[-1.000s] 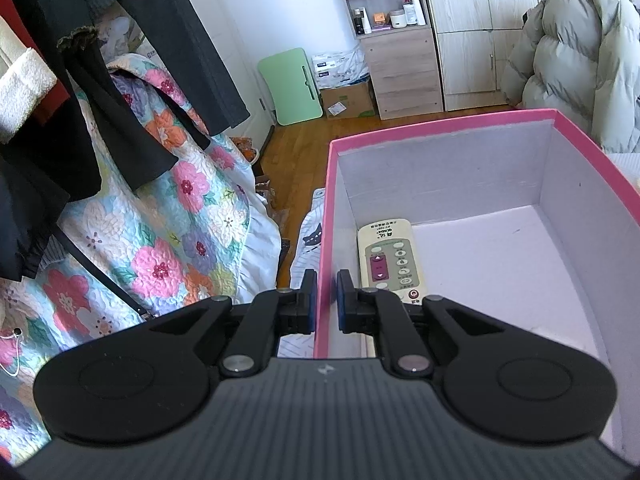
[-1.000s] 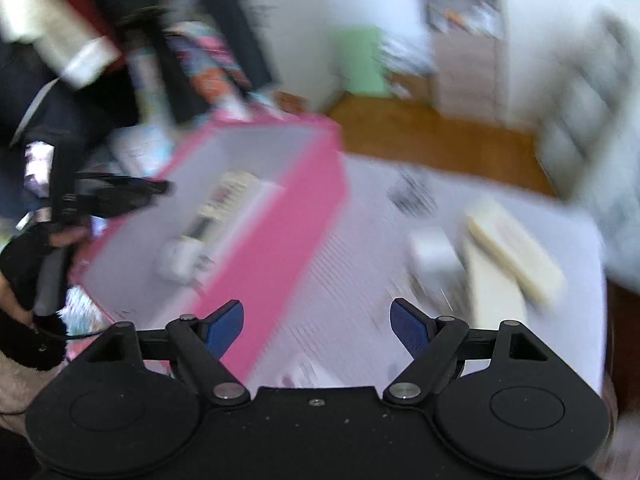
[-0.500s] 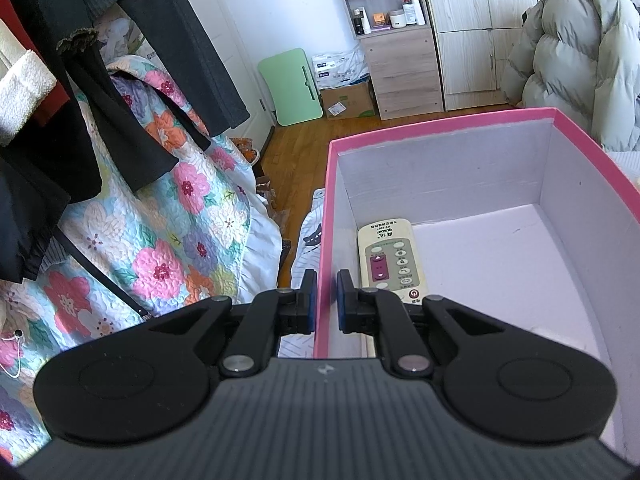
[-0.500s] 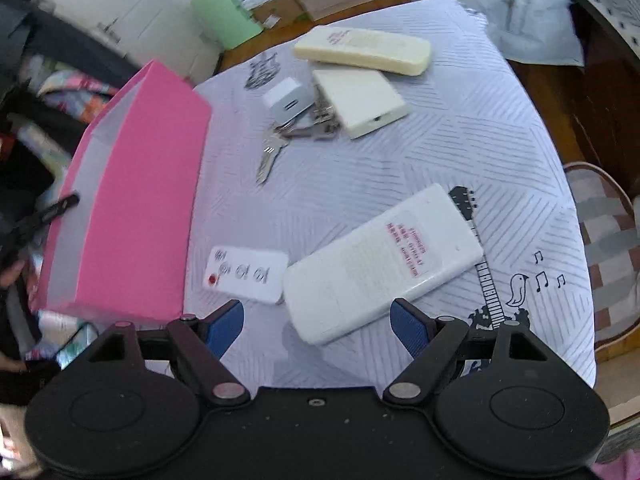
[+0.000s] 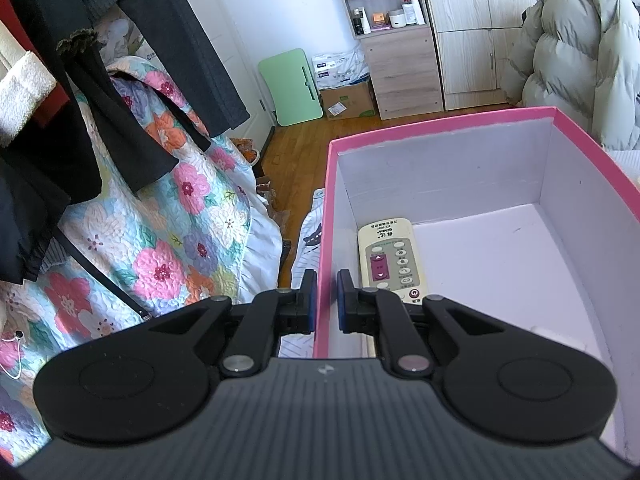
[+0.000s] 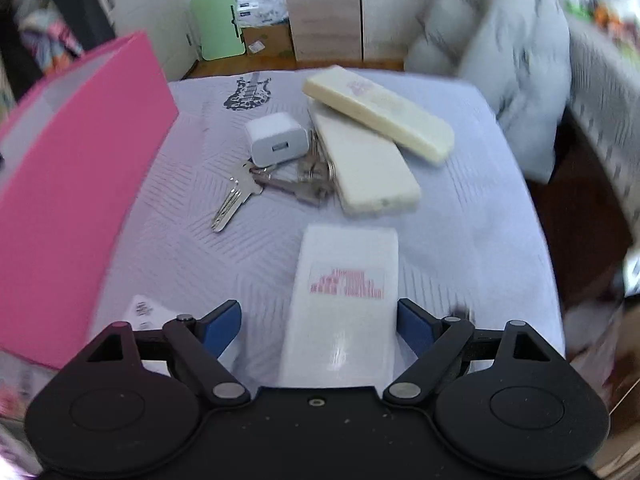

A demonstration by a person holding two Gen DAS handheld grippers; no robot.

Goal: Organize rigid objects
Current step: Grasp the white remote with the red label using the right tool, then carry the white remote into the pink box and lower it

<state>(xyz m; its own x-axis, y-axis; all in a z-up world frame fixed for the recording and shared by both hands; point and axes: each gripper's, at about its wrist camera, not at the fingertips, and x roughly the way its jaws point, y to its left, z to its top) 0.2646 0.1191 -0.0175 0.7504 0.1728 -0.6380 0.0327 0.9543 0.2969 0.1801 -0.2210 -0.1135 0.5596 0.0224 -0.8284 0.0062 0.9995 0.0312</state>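
Left wrist view: the left claw (image 5: pixel 323 300) is pinched narrow on the near left wall of the pink box (image 5: pixel 440 128), one pad outside and one inside. Within the box, a cream remote control (image 5: pixel 390 258) lies along that left wall, buttons up. A floral quilt (image 5: pixel 160 240) hangs to the left.

Right wrist view: the right claw (image 6: pixel 318 324) stands wide over the worktop (image 6: pixel 480 220), holding nothing. A white power bank (image 6: pixel 344 300) lies between its pads, untouched by the left pad; whether the right pad meets it cannot be told. Beyond it lie a bunch of keys (image 6: pixel 276 184), a white charger (image 6: pixel 276 138), a cream flat case (image 6: pixel 368 168) and, resting across that, a cream remote (image 6: pixel 380 112). The pink box stands on the left; a small white card (image 6: pixel 142 312) lies near its wall.
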